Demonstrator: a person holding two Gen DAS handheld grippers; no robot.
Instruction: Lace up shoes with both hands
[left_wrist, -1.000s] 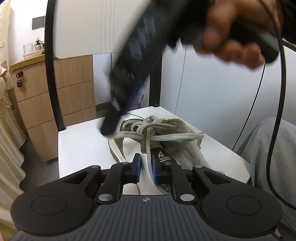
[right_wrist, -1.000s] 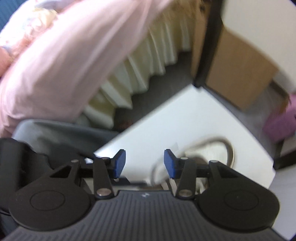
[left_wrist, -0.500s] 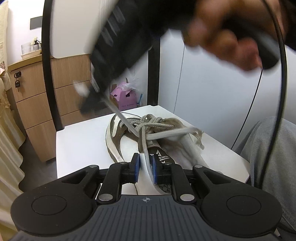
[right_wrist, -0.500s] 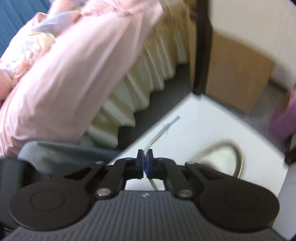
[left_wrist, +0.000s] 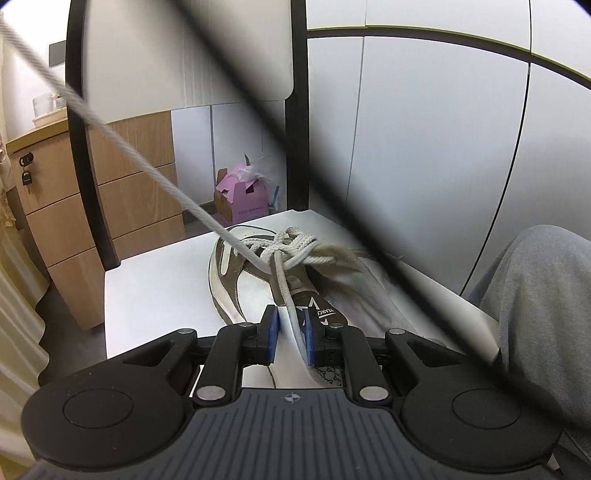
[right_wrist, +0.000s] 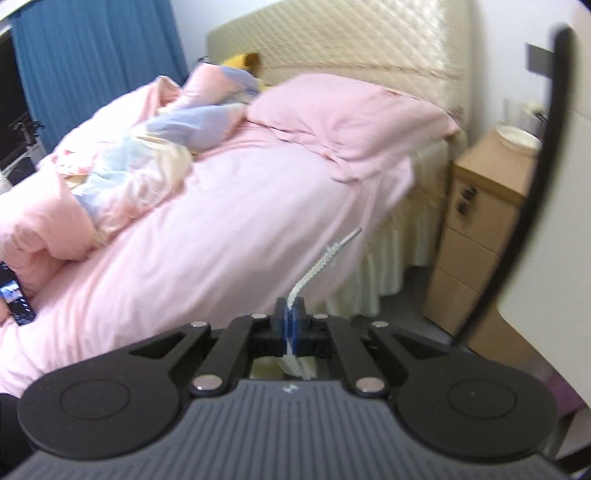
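A white and brown shoe (left_wrist: 236, 280) lies on the white table (left_wrist: 155, 295), its grey laces bunched in a knot (left_wrist: 291, 247). One lace (left_wrist: 147, 173) runs taut from the knot up to the top left corner. Its tip (right_wrist: 321, 262) sticks out of my right gripper (right_wrist: 290, 321), which is shut on it and faces the bed. The other lace (left_wrist: 286, 291) comes down from the knot between the fingers of my left gripper (left_wrist: 290, 332). It lies against the right pad (left_wrist: 308, 332), with a narrow gap left at the other pad.
A blurred black cable (left_wrist: 332, 177) crosses the left wrist view diagonally. A person's grey trouser leg (left_wrist: 535, 295) is at the table's right edge. A wooden drawer cabinet (left_wrist: 66, 206), a black chair frame (left_wrist: 79, 147) and a pink box (left_wrist: 242, 197) stand beyond. A pink bed (right_wrist: 184, 221) fills the right wrist view.
My right gripper shut on a lace end and pulled it up and away to the left, out of the left wrist view; that lace is now taut. The left gripper's gap is unchanged.
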